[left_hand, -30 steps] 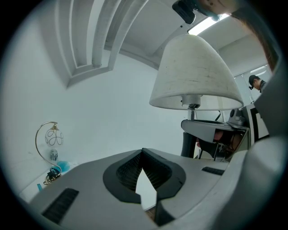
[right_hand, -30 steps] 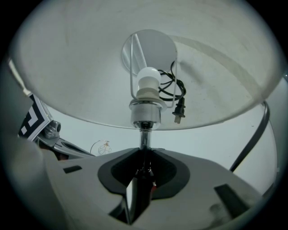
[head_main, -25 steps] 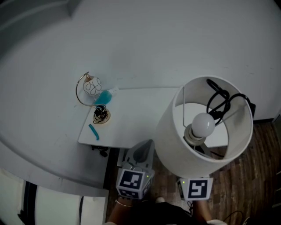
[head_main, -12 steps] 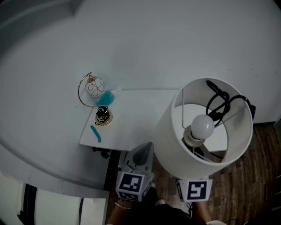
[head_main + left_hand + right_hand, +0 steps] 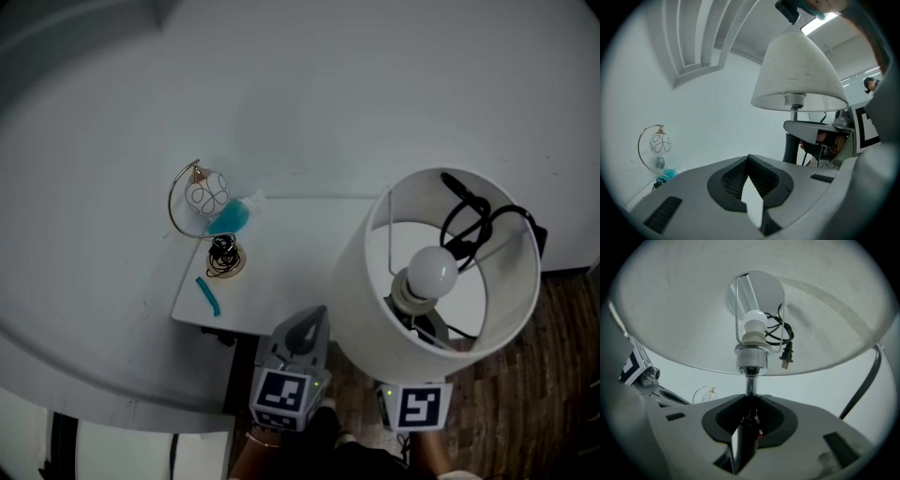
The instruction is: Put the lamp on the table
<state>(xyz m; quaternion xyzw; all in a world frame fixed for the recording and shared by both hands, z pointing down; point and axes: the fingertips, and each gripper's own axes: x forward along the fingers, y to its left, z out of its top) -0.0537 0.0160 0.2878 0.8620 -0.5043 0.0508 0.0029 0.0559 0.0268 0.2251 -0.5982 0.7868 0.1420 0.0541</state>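
Lamp (image 5: 375, 281) up in my right gripper (image 5: 749, 420), jaws clamped tight on the slim metal stem just under the socket. It stands upright, white shade opening toward my head camera, bulb (image 5: 433, 265) plain in the middle. Its black cord (image 5: 478, 220) is bundled inside the shade, and from the right gripper view the plug (image 5: 786, 357) dangles beside the bulb holder. Not set down: from above the shade covers the right end of the white table (image 5: 300, 244) and hangs partly over the wooden floor (image 5: 534, 375). I can't see the lamp's base.

My left gripper (image 5: 302, 330) sits just left of the shade, near the table's front edge. Its jaws are pressed together with nothing between them. It points at the pale wall, and from the left gripper view the lamp rises to its right.

On the table's far left end stands a small glass globe ornament (image 5: 206, 195) on a gold hoop, a teal object (image 5: 228, 217) beside it. A dark coil (image 5: 221, 255) lies at its foot, and a teal strip (image 5: 206, 295) lies near the front corner.
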